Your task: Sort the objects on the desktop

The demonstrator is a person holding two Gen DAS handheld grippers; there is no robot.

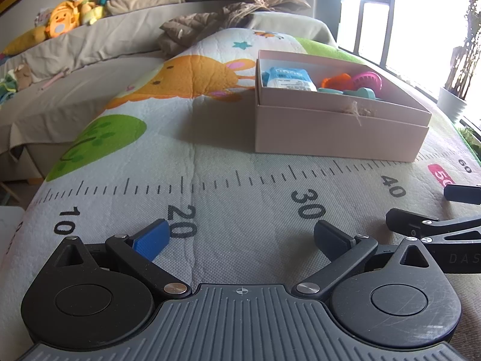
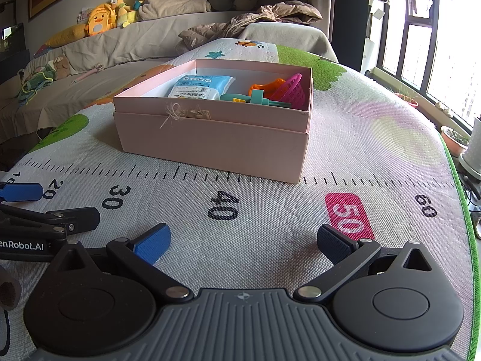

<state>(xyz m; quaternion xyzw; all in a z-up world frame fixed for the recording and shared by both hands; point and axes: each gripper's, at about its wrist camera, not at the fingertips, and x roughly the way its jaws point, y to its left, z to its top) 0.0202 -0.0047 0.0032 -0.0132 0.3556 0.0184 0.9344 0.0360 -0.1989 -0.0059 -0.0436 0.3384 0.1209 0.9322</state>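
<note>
The left gripper (image 1: 240, 237) rests on the mat (image 1: 240, 186) near its front edge, fingers spread and holding nothing; the right gripper (image 2: 243, 240) sits just beside it, likewise spread and bare. Beyond them, mid-mat, stands the pink box (image 2: 210, 138), holding a blue-white packet (image 2: 200, 87) and orange, teal and pink toys (image 2: 270, 93). The packet looks soft and light; pinch its edge. The toys look stiff.
</note>
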